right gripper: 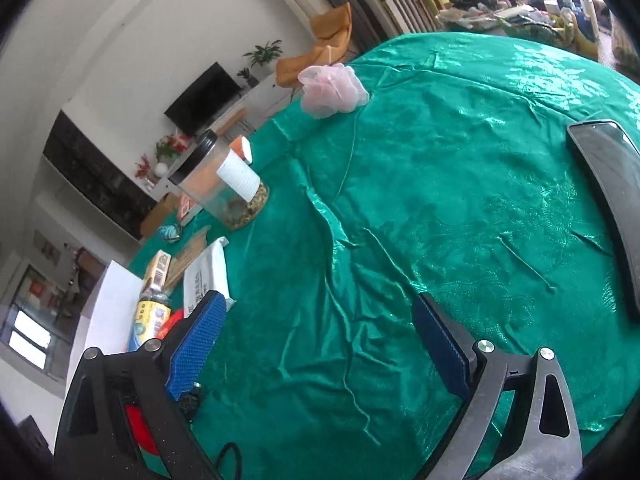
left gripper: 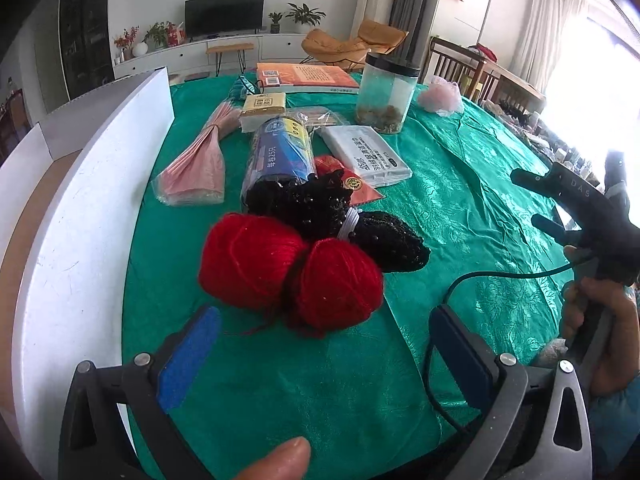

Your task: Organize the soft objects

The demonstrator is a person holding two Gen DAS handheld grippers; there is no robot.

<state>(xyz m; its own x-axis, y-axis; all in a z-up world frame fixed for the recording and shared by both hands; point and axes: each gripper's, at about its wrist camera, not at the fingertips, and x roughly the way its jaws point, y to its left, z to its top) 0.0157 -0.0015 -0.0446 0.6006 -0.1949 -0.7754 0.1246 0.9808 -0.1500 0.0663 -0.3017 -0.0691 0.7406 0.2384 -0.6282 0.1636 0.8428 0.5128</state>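
Hovering over the red yarn (left gripper: 290,268), my left claw (left gripper: 324,354) is spread wide with nothing between its blue pads, and the two bound balls are lying on the green tablecloth (left gripper: 460,200) just ahead at twelve o'clock, not yet touched. I am judging the sorting as barely begun: every soft thing I can see is sitting loose on the cloth. The black beaded knit (left gripper: 340,216) is pressing against the yarn at one o'clock. Beyond it, at eleven o'clock, the pink folded cloth in its wrapper (left gripper: 196,168) is lying flat, and a small teal ball of yarn (left gripper: 242,88) is resting far off by the orange book (left gripper: 308,78). The pink mesh puff (right gripper: 334,88) is sitting alone, well apart from the rest, at twelve o'clock in the right wrist view. My right claw (right gripper: 320,344) is also gaping wide and empty, hanging over bare cloth. The white box (left gripper: 100,184) is standing open at nine o'clock beside the yarn; I am guessing it is the bin, though its inside is hidden from me. Hard things, like the clear jar (left gripper: 386,92) and the blue roll (left gripper: 280,152), are mixing in among the soft ones, so picking cleanly is needing care.
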